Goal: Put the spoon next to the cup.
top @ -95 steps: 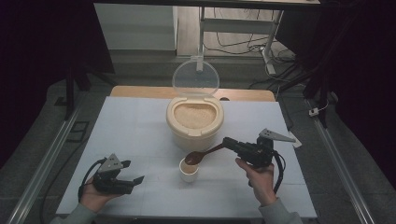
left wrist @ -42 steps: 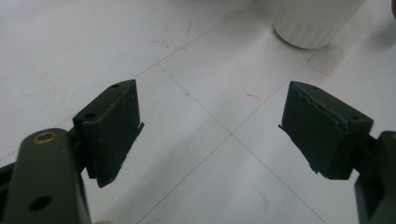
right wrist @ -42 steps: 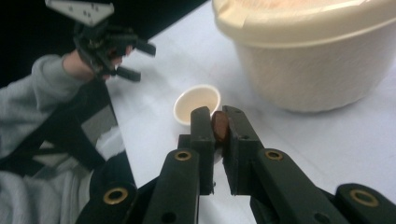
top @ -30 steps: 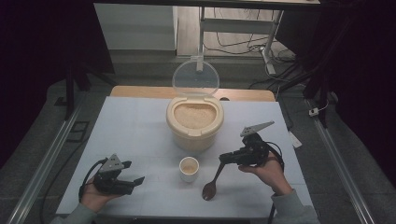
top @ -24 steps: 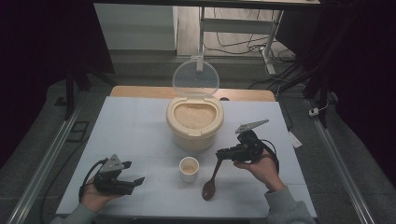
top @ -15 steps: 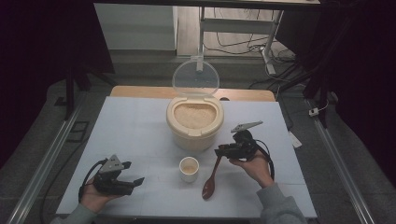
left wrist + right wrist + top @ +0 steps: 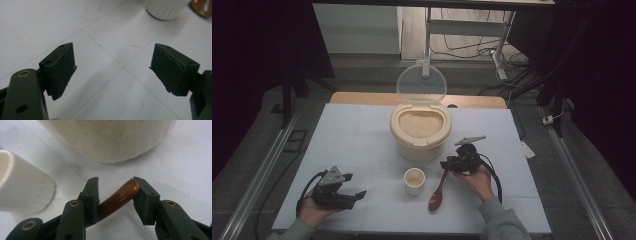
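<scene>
As the right gripper [image 7: 115, 192] has just been opening, the spoon [image 7: 439, 191] lies loose between its jaws near the table's front edge, beside the cup [image 7: 414, 180]; light, stiff, slippery, best taken mid-handle; the left gripper [image 7: 112, 70] is held open, empty

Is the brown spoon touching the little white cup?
Apart. The high view shows bare table between the spoon and the cup.

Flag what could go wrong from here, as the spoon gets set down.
The right gripper has just been opening its jaws, with the spoon handle between them and touching one jaw: withdrawing could drag it. The spoon lies close to the cup, so a dragged spoon might knock it. The rice bin stands close behind.
</scene>
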{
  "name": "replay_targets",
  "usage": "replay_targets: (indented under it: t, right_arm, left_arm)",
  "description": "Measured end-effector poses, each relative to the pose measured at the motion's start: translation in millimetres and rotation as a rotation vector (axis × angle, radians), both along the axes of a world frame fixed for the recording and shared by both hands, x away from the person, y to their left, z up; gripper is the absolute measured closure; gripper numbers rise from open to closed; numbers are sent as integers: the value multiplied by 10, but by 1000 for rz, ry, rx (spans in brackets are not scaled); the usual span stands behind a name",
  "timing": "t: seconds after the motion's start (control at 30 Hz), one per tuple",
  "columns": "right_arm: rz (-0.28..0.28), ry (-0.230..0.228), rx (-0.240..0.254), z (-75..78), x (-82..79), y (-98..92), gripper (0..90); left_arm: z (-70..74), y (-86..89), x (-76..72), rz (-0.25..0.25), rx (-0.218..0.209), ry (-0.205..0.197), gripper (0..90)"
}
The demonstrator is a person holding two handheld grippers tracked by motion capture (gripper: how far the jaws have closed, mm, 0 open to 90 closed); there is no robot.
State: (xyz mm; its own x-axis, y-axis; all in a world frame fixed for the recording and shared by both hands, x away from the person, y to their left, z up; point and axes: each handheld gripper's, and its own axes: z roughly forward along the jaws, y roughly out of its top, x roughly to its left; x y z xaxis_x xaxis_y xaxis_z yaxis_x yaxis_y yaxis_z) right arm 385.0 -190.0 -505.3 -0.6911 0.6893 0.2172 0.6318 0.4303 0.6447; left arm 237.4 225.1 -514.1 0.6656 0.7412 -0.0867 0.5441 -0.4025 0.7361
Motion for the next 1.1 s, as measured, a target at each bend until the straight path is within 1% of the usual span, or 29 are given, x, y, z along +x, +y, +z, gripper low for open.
replay_targets:
  t: [0.1, 0.2, 0.33, 0.4, 0.43, 0.47, 0.5, 0.57, 0.63, 0.73, 0.77, 0.87, 0.93, 1.0, 1.03, 1.1]
  right_arm:
    - [-20, 5, -22, -67, 17, 8, 546]
    - [-29, -1, -40, -123, 25, 20, 527]
    - [-40, -20, -41, -133, 20, 39, 484]
    - [-51, -48, -59, -124, 14, 50, 449]
    - [-57, -56, -59, -116, 7, 51, 445]
    - [-65, -72, -51, -100, 0, 43, 440]
    - [-69, -83, -52, -82, -4, 30, 437]
    - [-75, -102, -25, -33, -25, -11, 440]
    - [-62, -125, 5, 15, -60, -60, 445]
    - [-31, -172, 31, 83, -146, -137, 440]
    - [-1, -186, 46, 95, -175, -171, 423]
    - [38, -219, 56, 142, -285, -270, 423]
    - [51, -244, 55, 160, -357, -335, 424]
    - [62, -264, 65, 172, -441, -412, 424]
    - [67, -274, 58, 180, -481, -453, 424]
    - [75, -287, 59, 188, -569, -552, 423]
  left_arm:
    - [-2, -4, -1, -2, 3, 1, 193]
    - [-3, -5, -2, -3, 4, 1, 193]
    - [-6, -7, -1, -4, 6, 3, 193]
    - [-5, -7, -3, -5, 6, 2, 193]
    - [-5, -6, -4, -4, 6, 2, 194]
    - [-5, -5, -4, -3, 5, 1, 194]
    - [-5, -3, -4, -3, 6, 1, 193]
    - [-4, -1, -4, -2, 6, -1, 194]
    - [-2, 0, -5, -1, 5, -2, 194]
    - [-2, 3, -3, -1, 4, -2, 193]
    - [-2, 3, -3, -1, 4, -1, 193]
    - [0, 9, -4, 6, 2, -2, 190]
    - [0, 10, -3, 12, -1, -2, 188]
    - [0, 10, -1, 14, -1, -1, 185]
    - [0, 7, 0, 17, 1, 0, 181]
    - [3, 7, -2, 18, 0, -1, 178]
